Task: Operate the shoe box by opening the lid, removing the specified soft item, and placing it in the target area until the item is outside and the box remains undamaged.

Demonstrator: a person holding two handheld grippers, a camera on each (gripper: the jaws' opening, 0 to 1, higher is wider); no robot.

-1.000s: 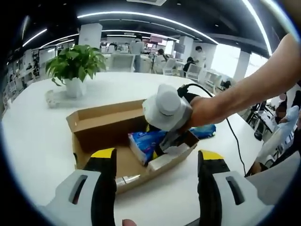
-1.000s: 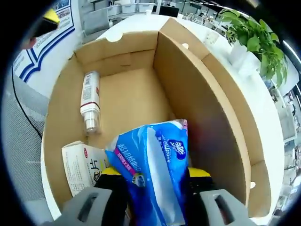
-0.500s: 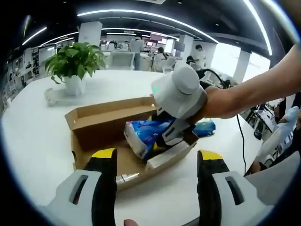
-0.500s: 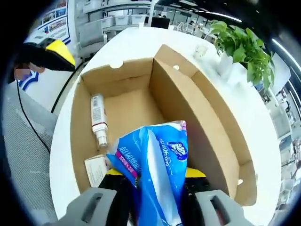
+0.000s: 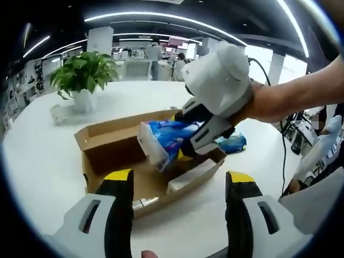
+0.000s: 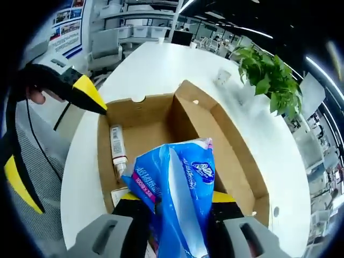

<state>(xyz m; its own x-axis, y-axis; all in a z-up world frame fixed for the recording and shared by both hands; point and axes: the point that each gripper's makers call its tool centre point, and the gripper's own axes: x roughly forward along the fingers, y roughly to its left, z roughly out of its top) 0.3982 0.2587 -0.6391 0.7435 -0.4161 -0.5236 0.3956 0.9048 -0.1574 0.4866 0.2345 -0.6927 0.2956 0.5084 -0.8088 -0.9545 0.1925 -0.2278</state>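
Note:
The open cardboard shoe box point(image 5: 115, 141) point(image 6: 207, 126) lies on the white table, its lid folded back. My right gripper point(image 5: 185, 141) point(image 6: 173, 201) is shut on a blue soft tissue pack point(image 5: 166, 141) point(image 6: 174, 196) and holds it up above the box. A white tube point(image 6: 116, 149) and a small white carton point(image 5: 191, 176) still lie inside the box. My left gripper point(image 5: 180, 180) hangs open in front of the box with nothing between its yellow-tipped jaws; it also shows at the left of the right gripper view point(image 6: 86, 94).
A potted green plant point(image 5: 86, 75) point(image 6: 269, 75) stands on the table beyond the box, with a small white cup point(image 5: 57, 112) beside it. A blue packet point(image 5: 232, 143) lies on the table right of the box. Office desks and people fill the background.
My right gripper has lifted the blue tissue pack up out of the box. The left gripper has stayed where it was.

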